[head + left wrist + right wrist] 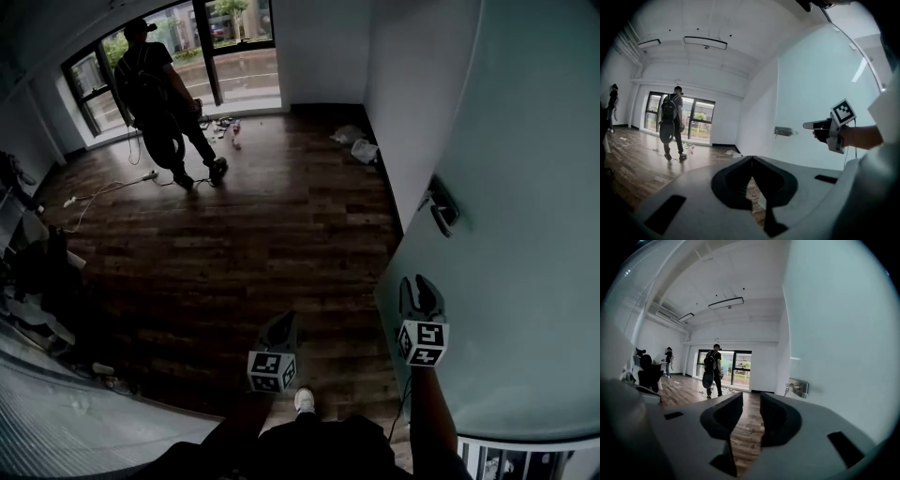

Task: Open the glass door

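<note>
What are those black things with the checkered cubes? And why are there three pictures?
A person holds a pair of tongs in each hand; the cubes are part of them. The head view comes from a camera on the person's head, looking down. The other two come from cameras riding on the tongs. The left tongs are closed and empty. The right tongs are open and empty, beside a big glass door with a metal handle. Below is a wooden floor. Far off, someone stands by the windows.
</note>
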Demonstrator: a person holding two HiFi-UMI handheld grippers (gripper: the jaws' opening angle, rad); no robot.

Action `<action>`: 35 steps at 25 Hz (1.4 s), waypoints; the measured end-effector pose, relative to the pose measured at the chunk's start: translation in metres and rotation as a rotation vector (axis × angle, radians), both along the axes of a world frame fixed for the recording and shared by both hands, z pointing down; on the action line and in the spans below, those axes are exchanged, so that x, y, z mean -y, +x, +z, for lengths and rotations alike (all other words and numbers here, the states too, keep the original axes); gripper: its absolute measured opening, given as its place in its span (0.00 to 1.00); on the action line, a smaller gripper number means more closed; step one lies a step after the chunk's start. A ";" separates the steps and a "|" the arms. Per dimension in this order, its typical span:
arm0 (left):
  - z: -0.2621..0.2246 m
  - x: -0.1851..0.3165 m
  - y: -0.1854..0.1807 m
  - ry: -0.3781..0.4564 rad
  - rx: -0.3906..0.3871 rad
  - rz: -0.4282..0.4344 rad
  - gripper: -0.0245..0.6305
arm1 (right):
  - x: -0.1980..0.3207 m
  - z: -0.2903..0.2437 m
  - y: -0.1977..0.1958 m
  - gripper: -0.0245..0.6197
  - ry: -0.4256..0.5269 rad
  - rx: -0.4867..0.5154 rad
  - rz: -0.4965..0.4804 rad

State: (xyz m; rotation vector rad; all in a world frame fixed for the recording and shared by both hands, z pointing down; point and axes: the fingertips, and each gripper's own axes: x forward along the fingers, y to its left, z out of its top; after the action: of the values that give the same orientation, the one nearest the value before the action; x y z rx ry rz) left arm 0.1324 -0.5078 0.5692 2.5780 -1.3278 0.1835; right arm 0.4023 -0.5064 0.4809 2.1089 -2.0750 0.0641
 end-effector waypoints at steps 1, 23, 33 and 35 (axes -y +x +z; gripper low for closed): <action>-0.001 -0.008 -0.004 0.005 0.002 -0.006 0.05 | -0.015 0.002 -0.009 0.20 0.003 0.029 -0.006; -0.022 -0.388 0.024 0.063 -0.041 -0.127 0.05 | -0.410 0.030 -0.063 0.06 0.035 0.137 -0.175; -0.053 -0.487 0.013 0.077 -0.002 -0.088 0.05 | -0.494 0.008 -0.093 0.06 0.101 0.091 -0.196; -0.056 -0.499 0.007 0.084 0.003 -0.080 0.05 | -0.507 0.007 -0.102 0.06 0.107 0.069 -0.192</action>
State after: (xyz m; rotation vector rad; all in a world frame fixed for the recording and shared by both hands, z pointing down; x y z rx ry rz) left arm 0.1392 -0.0086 0.5133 2.5875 -1.4662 0.1196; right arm 0.3004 0.0004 0.4878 1.9786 -2.3605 -0.0001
